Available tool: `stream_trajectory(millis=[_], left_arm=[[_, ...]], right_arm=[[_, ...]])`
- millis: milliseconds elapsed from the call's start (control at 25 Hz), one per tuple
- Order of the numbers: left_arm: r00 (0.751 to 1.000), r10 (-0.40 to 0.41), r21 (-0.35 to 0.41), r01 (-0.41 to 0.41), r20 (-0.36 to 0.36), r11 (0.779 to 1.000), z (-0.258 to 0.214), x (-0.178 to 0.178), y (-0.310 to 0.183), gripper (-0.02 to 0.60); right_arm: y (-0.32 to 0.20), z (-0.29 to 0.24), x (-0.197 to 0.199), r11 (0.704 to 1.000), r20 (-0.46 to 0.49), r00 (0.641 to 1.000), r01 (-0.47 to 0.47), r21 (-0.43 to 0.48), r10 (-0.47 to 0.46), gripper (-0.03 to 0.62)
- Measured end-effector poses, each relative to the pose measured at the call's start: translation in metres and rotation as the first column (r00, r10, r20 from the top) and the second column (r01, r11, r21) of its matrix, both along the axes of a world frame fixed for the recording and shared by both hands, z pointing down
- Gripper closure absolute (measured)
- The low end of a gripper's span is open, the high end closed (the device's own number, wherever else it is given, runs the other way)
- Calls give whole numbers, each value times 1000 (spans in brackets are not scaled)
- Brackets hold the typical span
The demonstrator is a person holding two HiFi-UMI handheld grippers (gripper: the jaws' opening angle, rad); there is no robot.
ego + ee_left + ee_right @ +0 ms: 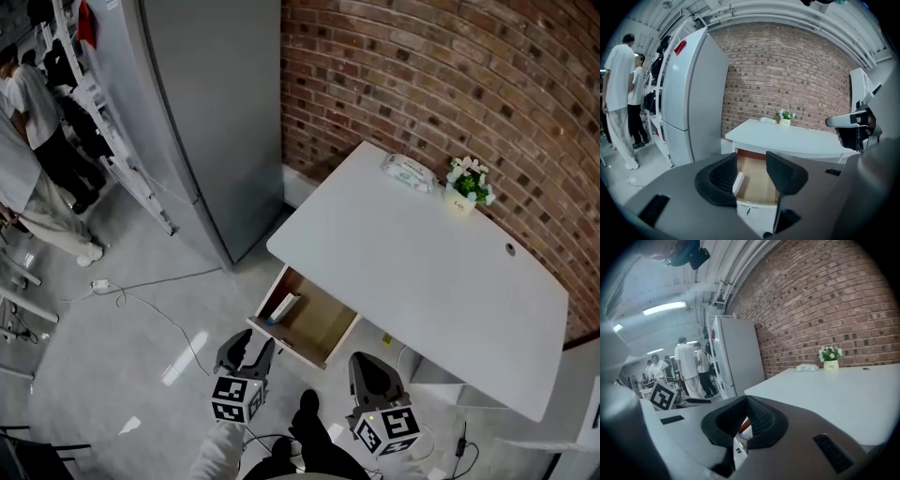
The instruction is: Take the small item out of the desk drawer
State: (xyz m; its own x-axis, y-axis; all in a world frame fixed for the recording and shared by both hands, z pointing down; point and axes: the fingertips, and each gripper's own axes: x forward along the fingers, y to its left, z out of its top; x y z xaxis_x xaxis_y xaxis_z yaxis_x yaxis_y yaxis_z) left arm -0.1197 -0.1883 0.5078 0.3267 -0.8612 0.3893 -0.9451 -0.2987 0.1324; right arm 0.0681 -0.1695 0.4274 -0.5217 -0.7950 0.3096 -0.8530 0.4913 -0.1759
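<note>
The left gripper (pixel 251 354) hangs just in front of the open drawer (pixel 323 328), its jaws spread apart with nothing between them. The right gripper (pixel 375 373) beside it has its jaws brought together, empty. The small item (pixel 284 307), a flat white box, stands on edge against the drawer's left wall. The drawer is pulled out from under a white desk (pixel 412 272). On the desk top a tissue pack (pixel 406 172) and a small potted plant (pixel 467 186) sit near the brick wall (pixel 422 75). A grey refrigerator (pixel 211 112) stands left of the desk, a white cable (pixel 141 295) trails over the grey floor (pixel 112 375), and people (pixel 33 122) stand by racks at far left
</note>
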Motion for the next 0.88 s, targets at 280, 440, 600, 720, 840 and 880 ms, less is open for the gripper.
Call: stream_trajectory(millis=[280,440,600,720,840,880], left_arm=[[998,34,-59,-30,58,998,38,10,-47,373],[994,66,-109,-56,85,992,62,18,-65,373],[990,99,-161,-83,96,983,86,23,-74,373],[986,121,-192,-98,111,976,106,22,-83,371],[983,142,-226,-113,116,968,127,21,-94,362],[981,155,-239,-123,119,963,134,21,-96,362]], right_arm=[[-40,18,6,999,5,999,41,-23,-41,568],[-52,24,9,999,18,999,35,-40,-34,568],[-59,35,4,997,45,999,23,-71,-19,568],[-67,49,-6,996,50,999,26,-90,-22,568],[-77,64,-14,993,51,998,31,-112,-26,568],[-79,70,-17,992,54,998,28,-123,-21,568]])
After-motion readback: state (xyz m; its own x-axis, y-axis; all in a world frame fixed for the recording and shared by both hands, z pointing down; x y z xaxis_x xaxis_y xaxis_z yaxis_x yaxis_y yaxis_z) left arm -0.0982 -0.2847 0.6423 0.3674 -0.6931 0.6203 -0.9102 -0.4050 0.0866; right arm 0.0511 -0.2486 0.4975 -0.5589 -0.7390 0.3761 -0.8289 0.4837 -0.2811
